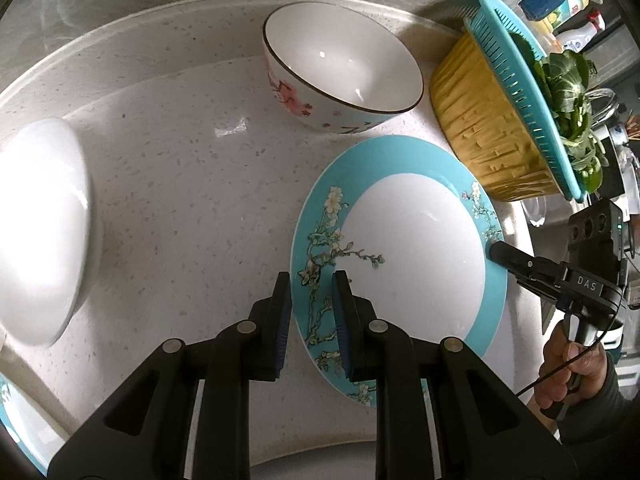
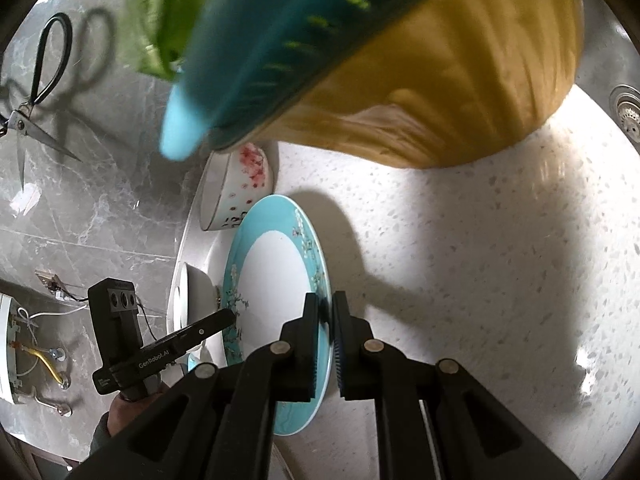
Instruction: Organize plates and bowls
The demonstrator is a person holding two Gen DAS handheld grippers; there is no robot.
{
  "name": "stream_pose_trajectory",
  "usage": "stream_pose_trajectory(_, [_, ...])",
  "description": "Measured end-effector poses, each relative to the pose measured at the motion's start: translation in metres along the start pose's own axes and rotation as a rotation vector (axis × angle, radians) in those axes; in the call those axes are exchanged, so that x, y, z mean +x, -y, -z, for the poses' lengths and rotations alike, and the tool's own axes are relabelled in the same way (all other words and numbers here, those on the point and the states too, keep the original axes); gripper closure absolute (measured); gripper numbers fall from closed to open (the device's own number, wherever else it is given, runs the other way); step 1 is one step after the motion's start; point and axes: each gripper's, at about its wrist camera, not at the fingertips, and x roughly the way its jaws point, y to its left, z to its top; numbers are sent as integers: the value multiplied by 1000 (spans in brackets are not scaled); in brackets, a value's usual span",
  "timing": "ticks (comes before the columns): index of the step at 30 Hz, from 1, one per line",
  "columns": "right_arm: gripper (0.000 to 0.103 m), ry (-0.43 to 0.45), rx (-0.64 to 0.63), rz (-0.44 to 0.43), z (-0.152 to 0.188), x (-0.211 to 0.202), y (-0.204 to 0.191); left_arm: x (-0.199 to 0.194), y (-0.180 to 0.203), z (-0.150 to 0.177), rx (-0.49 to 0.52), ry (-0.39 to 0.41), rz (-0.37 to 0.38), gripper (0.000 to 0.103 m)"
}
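Note:
A turquoise-rimmed plate [image 1: 420, 248] with a white centre and a blossom pattern hangs tilted above the speckled counter [image 1: 180, 200]. My left gripper [image 1: 310, 280] is shut on its left rim. My right gripper [image 2: 325, 300] is shut on the opposite rim; its tip [image 1: 494, 250] shows in the left wrist view. From the right wrist view the plate [image 2: 272, 276] stands nearly edge-on, with the left gripper [image 2: 230, 315] at its far rim. A floral bowl [image 1: 340, 68] sits behind the plate. A plain white bowl [image 1: 40, 232] is at the left.
A yellow basin [image 1: 480, 128] holding a blue colander [image 1: 516, 80] of greens [image 1: 568, 92] stands close to the plate's right. Part of another turquoise plate [image 1: 12, 420] shows at bottom left. Scissors [image 2: 36, 92] hang on the marble wall. A sink drain [image 2: 628, 112] lies at far right.

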Motion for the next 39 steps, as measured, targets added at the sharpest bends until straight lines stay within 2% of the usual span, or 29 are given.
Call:
stream_pose_trajectory(7, [92, -7, -39, -18, 5, -6, -18, -30, -1, 19, -18, 33, -1, 85])
stream_pose_trajectory(16, [92, -50, -105, -44, 27, 1, -57, -75, -18, 67, -73, 72, -13, 85])
stream_pose_trajectory(28, [92, -176, -188, -42, 86, 19, -90, -122, -53, 175, -192, 114, -12, 85])
stream_pose_trajectory(35, [92, -237, -218, -9, 121, 24, -90, -121, -66, 248, -260, 98, 7, 85])
stream_pose_trajectory(39, [92, -249, -247, 20, 134, 26, -90, -117, -69, 278, -274, 86, 2, 85])
